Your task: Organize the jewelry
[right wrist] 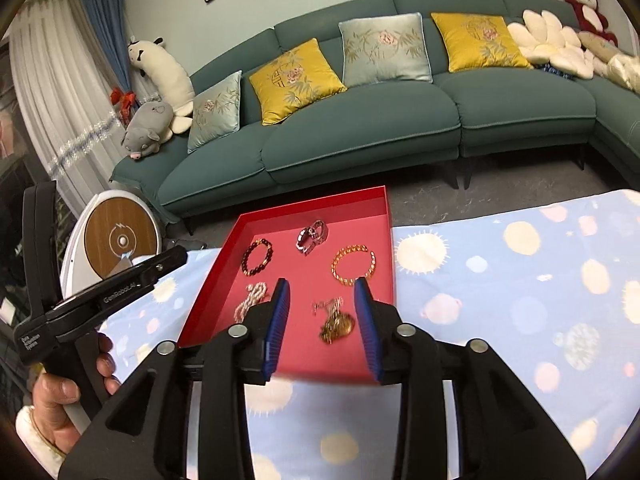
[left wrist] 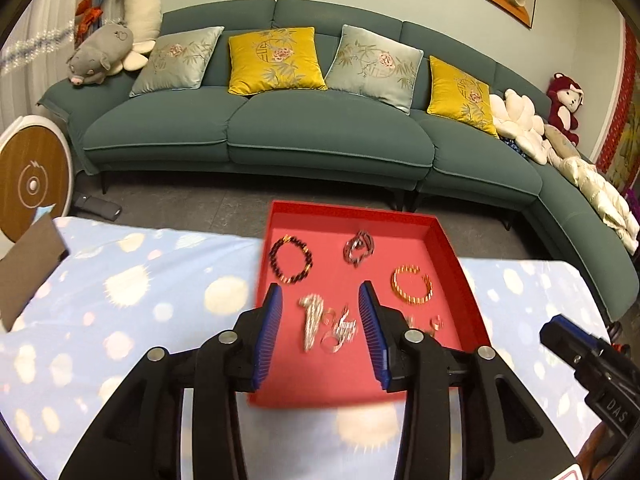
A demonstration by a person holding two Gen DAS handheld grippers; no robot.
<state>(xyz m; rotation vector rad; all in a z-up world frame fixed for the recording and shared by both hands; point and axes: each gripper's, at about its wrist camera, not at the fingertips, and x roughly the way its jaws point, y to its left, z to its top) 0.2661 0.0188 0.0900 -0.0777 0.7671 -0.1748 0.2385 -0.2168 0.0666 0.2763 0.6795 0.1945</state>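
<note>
Both tongs hang released over the shallow red rectangular tray (left wrist: 456,256), which sits on the pale blue cloth with cream sun and dot prints (left wrist: 132,292) covering the surface.

The left tongs (left wrist: 322,300) stand with blue ribbed pads apart, nothing pressed between them. Seen through the gap, a pale beaded strand (left wrist: 311,320) and a small silver-and-rose tangle (left wrist: 340,330) lie on the tray floor.

The right tongs (right wrist: 322,292) are likewise parted and empty, framing a gold chain bundle (right wrist: 336,322).

Further back in the tray lie a dark red beaded bracelet (left wrist: 290,258), a silver-and-dark linked band (left wrist: 359,247) and an open gold cuff bangle (left wrist: 412,285). These three are spaced well apart from one another.

Judgement: the pieces are laid out singly so each can be picked without snagging a neighbour. The task looks largely done, since no jewellery shows on the cloth.

Writing: the left tool's body, seen from the right wrist view, reads "GenRobot.AI"; a smaller label below it is too blurred to read with confidence. The right tool's body, seen from the left view, shows "DAS".

A person's hand (right wrist: 60,396) grips the left tool's handle.
</note>
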